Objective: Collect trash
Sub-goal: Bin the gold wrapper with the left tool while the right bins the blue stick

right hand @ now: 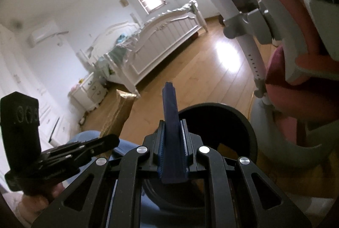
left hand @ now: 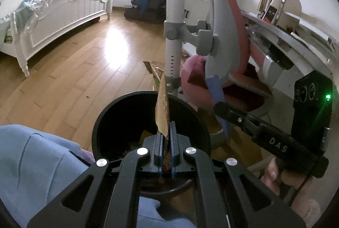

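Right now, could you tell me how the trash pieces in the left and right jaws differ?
The left gripper clamps a thin, crinkled tan wrapper with a serrated end; the right gripper clamps a stiff, straight dark-blue strip. The wrapper is printed, the strip plain. Both stand upright over the black bin.

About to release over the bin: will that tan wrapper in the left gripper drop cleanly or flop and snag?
Wrapper looks thin and crinkled, so probably light and floppy. It stands up from the left gripper, so it has some stiffness. Being over the black bin, it should probably fall in, perhaps fluttering.
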